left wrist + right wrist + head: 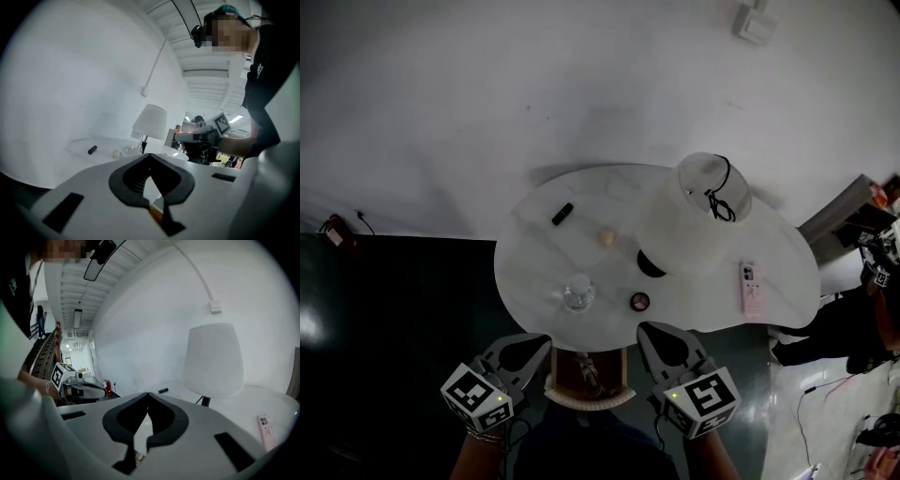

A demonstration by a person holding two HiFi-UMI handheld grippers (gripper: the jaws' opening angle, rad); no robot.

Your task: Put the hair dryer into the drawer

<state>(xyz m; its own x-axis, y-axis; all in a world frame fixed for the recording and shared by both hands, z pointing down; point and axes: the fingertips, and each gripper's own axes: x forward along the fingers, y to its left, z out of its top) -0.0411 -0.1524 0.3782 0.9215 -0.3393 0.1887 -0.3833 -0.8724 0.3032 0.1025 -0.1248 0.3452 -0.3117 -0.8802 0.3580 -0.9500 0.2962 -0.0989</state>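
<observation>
In the head view a small open drawer [579,402] with a brown inside shows under the near edge of the round white table [534,262]. A pale object [589,373] lies in it; I cannot tell what it is. My left gripper [544,341] hangs left of the drawer, jaws shut with nothing between them. My right gripper [643,329] hangs right of it, also shut and empty. In the left gripper view the tips of my left gripper [150,155] meet. In the right gripper view the tips of my right gripper [148,393] meet. No hair dryer is plainly visible.
On the table stand a white lamp [694,214] with a black cord, a glass [578,292], a small black stick [562,214], a pale ball [607,236], a round compact [640,301] and a pink remote [751,287]. The floor around is dark. A shelf [853,211] is at right.
</observation>
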